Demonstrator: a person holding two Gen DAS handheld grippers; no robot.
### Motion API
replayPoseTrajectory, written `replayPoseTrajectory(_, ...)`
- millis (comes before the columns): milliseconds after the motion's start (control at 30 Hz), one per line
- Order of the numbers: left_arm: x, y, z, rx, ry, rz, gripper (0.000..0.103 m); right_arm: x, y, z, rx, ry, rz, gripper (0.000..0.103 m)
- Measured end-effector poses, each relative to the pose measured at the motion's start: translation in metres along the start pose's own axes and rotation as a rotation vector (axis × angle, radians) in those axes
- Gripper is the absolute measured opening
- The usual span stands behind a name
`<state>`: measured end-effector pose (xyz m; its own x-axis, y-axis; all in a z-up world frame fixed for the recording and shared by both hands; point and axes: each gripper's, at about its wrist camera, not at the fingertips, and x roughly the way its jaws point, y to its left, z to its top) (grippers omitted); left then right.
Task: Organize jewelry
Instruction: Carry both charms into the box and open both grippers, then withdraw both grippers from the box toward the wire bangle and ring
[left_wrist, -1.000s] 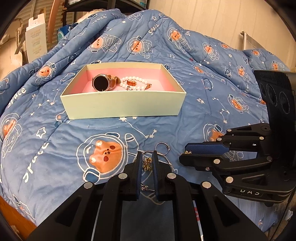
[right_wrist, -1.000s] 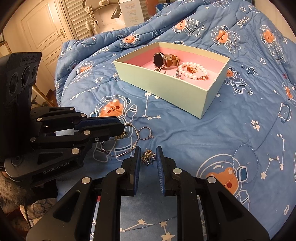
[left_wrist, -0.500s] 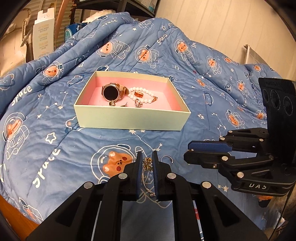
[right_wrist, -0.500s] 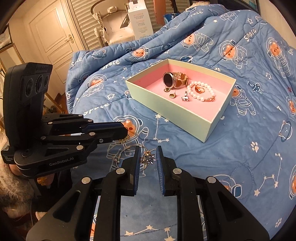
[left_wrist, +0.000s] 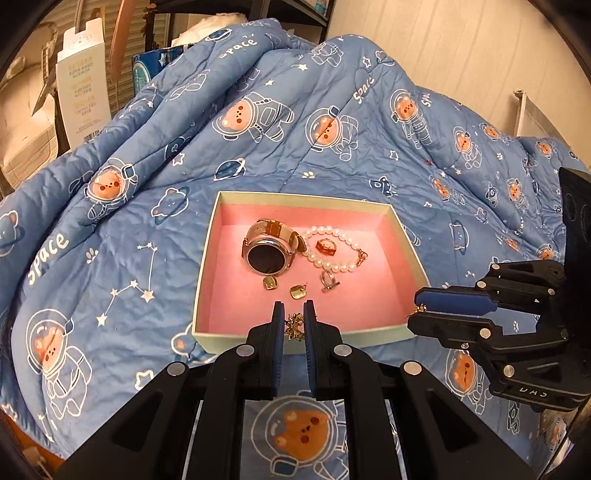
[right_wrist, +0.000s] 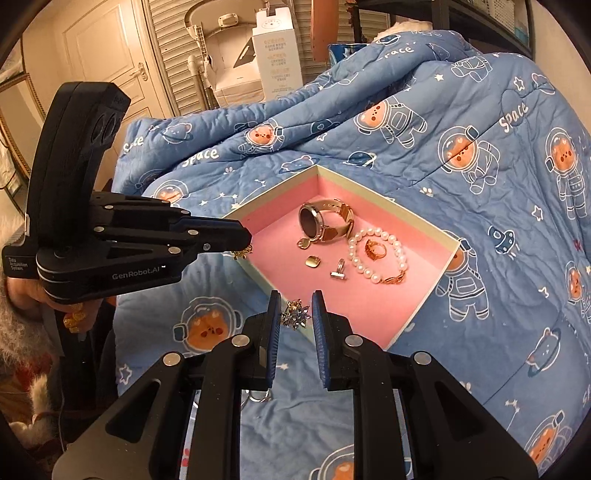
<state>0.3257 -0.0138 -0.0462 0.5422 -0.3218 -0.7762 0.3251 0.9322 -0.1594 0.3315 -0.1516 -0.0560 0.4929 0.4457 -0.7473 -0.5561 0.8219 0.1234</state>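
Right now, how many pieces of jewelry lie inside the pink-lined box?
6: rose-gold watch, pearl bracelet around amber ring, two gold earrings, silver ring. Others may hide.

Bare pink floor: the box (left_wrist: 402, 334) is unoccupied along its 9 o'clock side and near its front wall.
Blockers inside: watch (left_wrist: 271, 247), pearl bracelet (left_wrist: 332, 251) and small rings crowd the middle toward 1 o'clock.
Side obstacle: right gripper (left_wrist: 415, 313) hangs at the 3 o'clock corner.
Around box: open quilt (left_wrist: 110, 266) at 9 o'clock.
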Motion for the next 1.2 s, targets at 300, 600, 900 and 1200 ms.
replayPoseTrajectory(300,0.044,0.017,0.023,-0.031,0.135,0.035,0.010,0.042,-0.021,0.024,0.003,0.072,-0.033,0.018)
replayPoseTrajectory(600,0.069,0.017,0.031,0.010,0.229,0.080,0.010,0.073,-0.027,0.033,-0.002,0.245,-0.049,0.018)
replayPoseTrajectory(900,0.077,0.014,0.030,0.033,0.259,0.091,0.010,0.092,-0.029,0.033,-0.001,0.341,-0.055,0.018)
replayPoseTrajectory(1200,0.075,0.010,0.029,0.038,0.236,0.068,0.017,0.099,-0.027,0.030,-0.008,0.343,-0.065,0.018)
